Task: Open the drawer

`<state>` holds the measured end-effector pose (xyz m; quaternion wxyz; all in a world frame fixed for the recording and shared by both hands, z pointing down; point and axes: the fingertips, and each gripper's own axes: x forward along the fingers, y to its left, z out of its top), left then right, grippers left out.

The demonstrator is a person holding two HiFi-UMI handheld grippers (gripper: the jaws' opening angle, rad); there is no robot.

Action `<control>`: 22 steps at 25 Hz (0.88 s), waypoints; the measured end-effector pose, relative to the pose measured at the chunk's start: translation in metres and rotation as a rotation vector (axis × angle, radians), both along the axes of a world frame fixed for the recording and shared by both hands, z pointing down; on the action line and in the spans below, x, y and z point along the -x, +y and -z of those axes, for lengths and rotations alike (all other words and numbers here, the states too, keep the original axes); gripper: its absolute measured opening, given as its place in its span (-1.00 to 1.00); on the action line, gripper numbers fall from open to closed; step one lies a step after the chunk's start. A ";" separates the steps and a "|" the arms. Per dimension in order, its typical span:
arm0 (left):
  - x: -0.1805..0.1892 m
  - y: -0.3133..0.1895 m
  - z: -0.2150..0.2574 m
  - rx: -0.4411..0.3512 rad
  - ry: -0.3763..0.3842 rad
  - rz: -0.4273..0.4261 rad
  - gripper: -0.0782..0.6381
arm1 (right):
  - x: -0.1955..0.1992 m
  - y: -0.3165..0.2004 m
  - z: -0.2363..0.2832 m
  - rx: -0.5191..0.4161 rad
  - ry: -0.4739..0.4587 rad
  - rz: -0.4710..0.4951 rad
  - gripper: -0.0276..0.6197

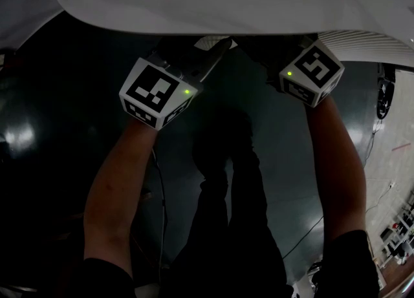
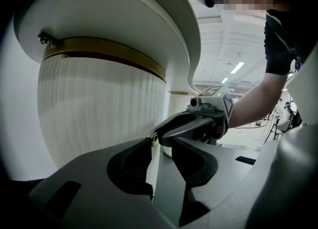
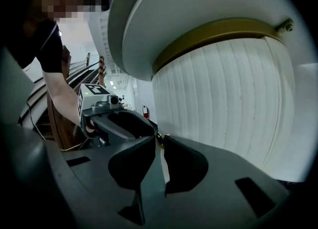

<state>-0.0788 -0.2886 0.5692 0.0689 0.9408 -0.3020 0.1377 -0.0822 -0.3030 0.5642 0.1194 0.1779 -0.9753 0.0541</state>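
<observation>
Drawer front was a curved white panel, ribbed all over with fine upright grooves, and it sat directly under a thin gold band that ran round beneath the thick round white tabletop. Its surface looked matte and clean, and no seam or gap showed where it met the rest of the body, so I could not tell how far out it stood. A small gold knob stuck out from the ribbed face low down.

Right gripper had its jaws clenched on that knob, the two dark tips nearly meeting round it. Left gripper came in from the other side with its jaws released and set well apart; the knob lay just at the tip of one jaw, and the other gripper's tips crossed right in front of it.

From the head view both marker cubes sat just under the tabletop's rim, bare forearms reaching up to them over a dark glossy floor
</observation>
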 end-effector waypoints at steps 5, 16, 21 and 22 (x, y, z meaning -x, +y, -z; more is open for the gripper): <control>-0.003 -0.002 -0.003 -0.003 -0.018 -0.083 -0.42 | 0.003 0.004 -0.001 -0.073 0.055 0.069 -0.83; -0.005 -0.004 -0.005 0.003 -0.050 -0.127 -0.43 | 0.003 0.002 -0.001 -0.078 0.039 0.051 -0.83; -0.014 0.017 -0.005 -0.010 -0.059 -0.174 -0.43 | -0.001 0.024 0.002 -0.059 -0.009 0.121 -0.83; -0.016 0.025 -0.005 -0.010 -0.061 -0.195 -0.43 | -0.002 0.032 0.002 -0.055 -0.014 0.133 -0.83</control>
